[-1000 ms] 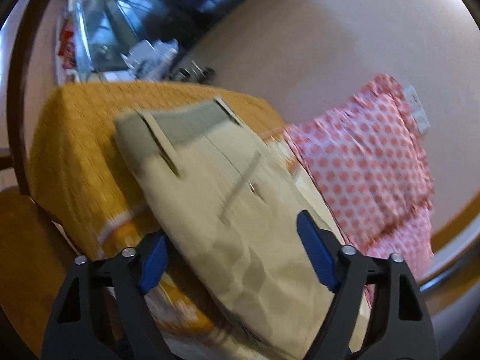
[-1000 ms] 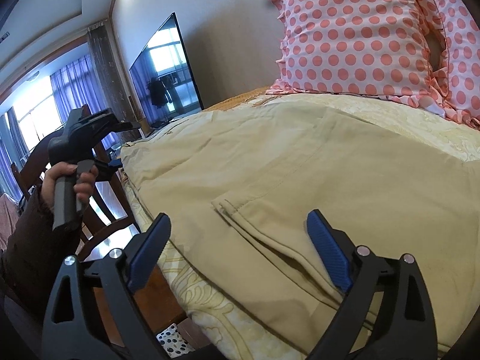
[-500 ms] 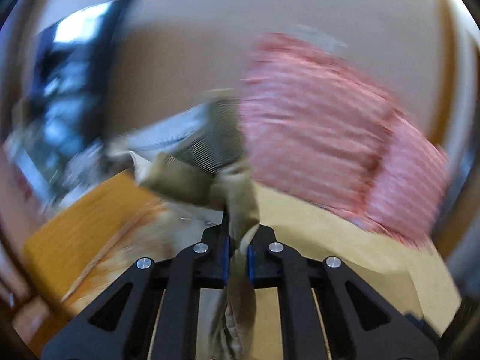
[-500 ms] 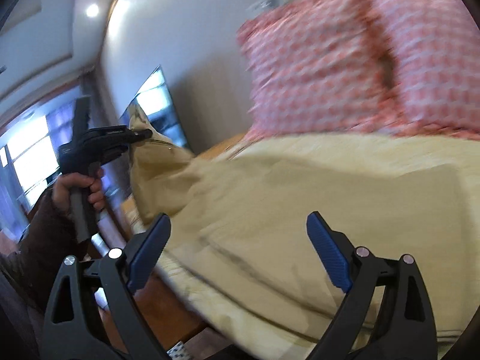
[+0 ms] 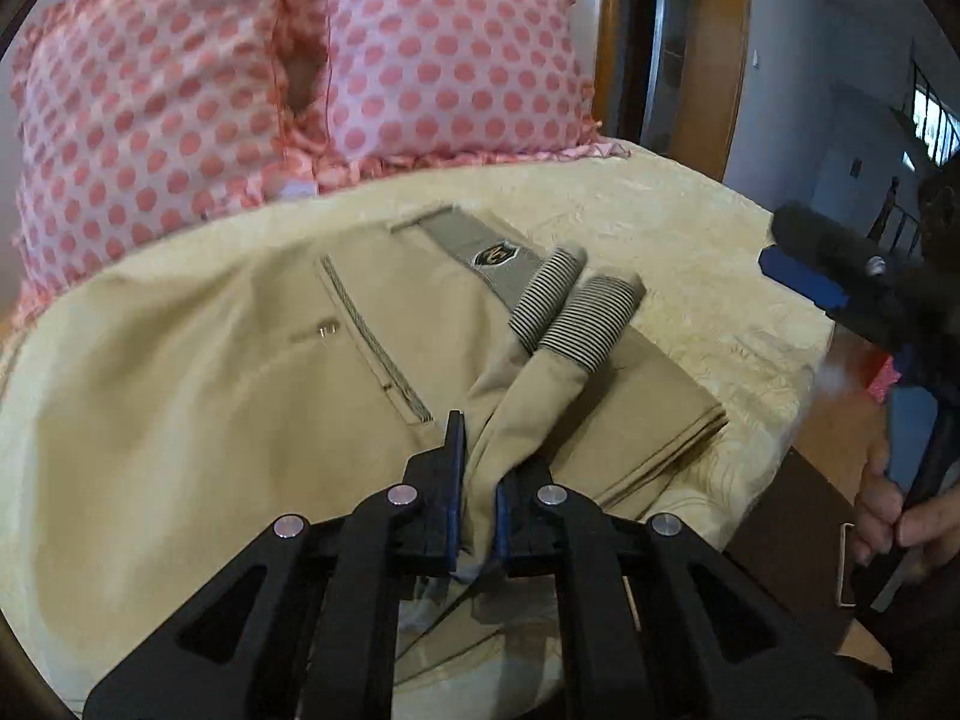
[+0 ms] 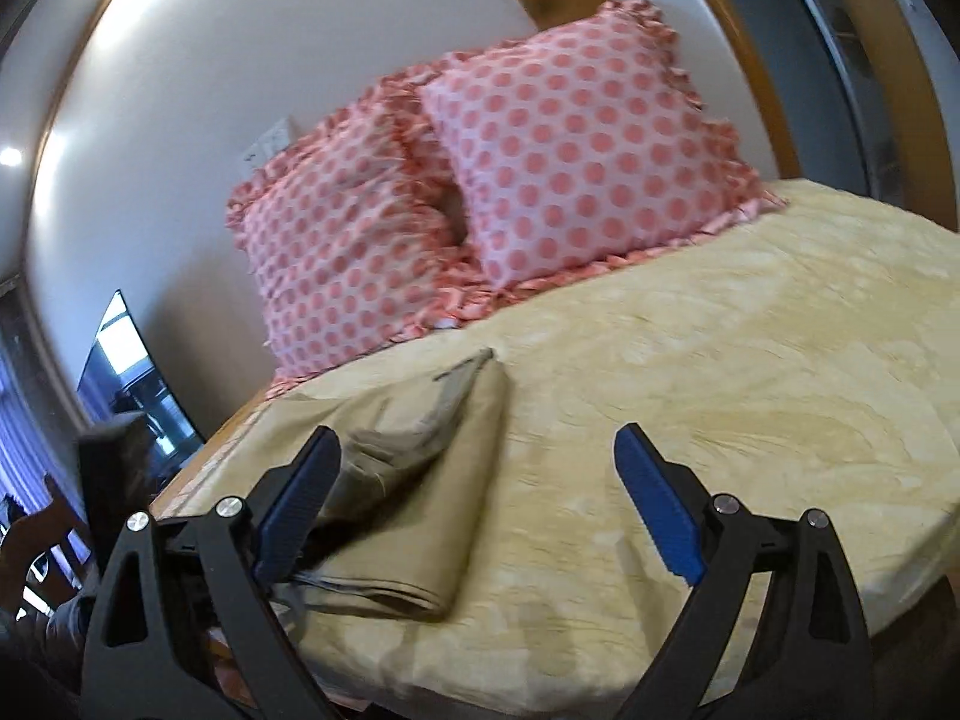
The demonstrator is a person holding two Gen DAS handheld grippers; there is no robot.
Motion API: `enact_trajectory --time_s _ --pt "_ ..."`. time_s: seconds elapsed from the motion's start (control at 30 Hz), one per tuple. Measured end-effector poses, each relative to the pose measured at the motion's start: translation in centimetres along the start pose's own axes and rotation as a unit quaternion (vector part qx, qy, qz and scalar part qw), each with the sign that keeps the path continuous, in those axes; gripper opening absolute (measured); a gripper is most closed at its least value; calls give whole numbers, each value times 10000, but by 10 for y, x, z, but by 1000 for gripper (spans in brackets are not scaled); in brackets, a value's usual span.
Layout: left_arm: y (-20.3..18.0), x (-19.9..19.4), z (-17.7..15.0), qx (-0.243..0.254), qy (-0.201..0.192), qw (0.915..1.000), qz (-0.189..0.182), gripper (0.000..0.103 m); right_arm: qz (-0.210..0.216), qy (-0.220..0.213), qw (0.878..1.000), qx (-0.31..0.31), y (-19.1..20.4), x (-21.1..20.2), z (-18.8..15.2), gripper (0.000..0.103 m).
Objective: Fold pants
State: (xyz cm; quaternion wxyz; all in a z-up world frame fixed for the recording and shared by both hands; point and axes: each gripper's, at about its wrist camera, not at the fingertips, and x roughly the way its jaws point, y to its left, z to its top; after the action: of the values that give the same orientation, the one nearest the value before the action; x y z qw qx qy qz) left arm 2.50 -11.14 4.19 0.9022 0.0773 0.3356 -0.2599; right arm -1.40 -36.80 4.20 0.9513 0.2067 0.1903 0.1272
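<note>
The beige pants (image 5: 240, 360) lie folded on the yellow bedspread (image 5: 690, 252), waistband with a dark label at the far side. My left gripper (image 5: 477, 516) is shut on the pant legs near their striped cuffs (image 5: 570, 312), which rest over the waist area. In the right wrist view the folded pants (image 6: 420, 480) lie near the bed's left front edge. My right gripper (image 6: 474, 516) is open and empty, its left finger just in front of the pants; it also shows in the left wrist view (image 5: 840, 294) at the right.
Two pink polka-dot pillows (image 6: 480, 180) lean against the wall at the head of the bed. The bedspread (image 6: 750, 390) stretches to the right of the pants. A dark TV screen (image 6: 126, 372) stands at the left. A wooden floor (image 5: 798, 516) lies beside the bed.
My left gripper shut on the pant legs and carried them over the waist part, folding the pants. My right gripper swung to the right side of the pants and stayed open.
</note>
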Motion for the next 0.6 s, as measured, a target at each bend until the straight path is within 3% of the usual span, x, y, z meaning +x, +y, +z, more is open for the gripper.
enact_trajectory --time_s 0.17,0.33,0.43,0.5,0.53,0.57,0.6 --pt "-11 -37 25 -113 -608 9981 4 7 70 8 9999 89 -2 5 0 92" --pt "-32 -6 -5 151 -2 9999 -59 8 110 84 9999 -12 8 7 0 92" --pt "-31 -5 -14 128 -131 9998 -85 13 300 114 9994 -118 20 8 8 95" --pt "-27 -16 -14 9 -119 9994 -320 26 562 153 9981 -218 33 10 13 97" --pt "-24 -23 -15 -63 -123 9991 -405 45 749 206 9966 -259 40 13 16 97" --pt "-19 -30 -15 -165 -145 9987 -467 76 892 265 9953 -274 46 17 18 97" --pt "-10 -43 -16 -308 -303 9976 -542 87 1049 343 9935 -274 51 22 19 97"
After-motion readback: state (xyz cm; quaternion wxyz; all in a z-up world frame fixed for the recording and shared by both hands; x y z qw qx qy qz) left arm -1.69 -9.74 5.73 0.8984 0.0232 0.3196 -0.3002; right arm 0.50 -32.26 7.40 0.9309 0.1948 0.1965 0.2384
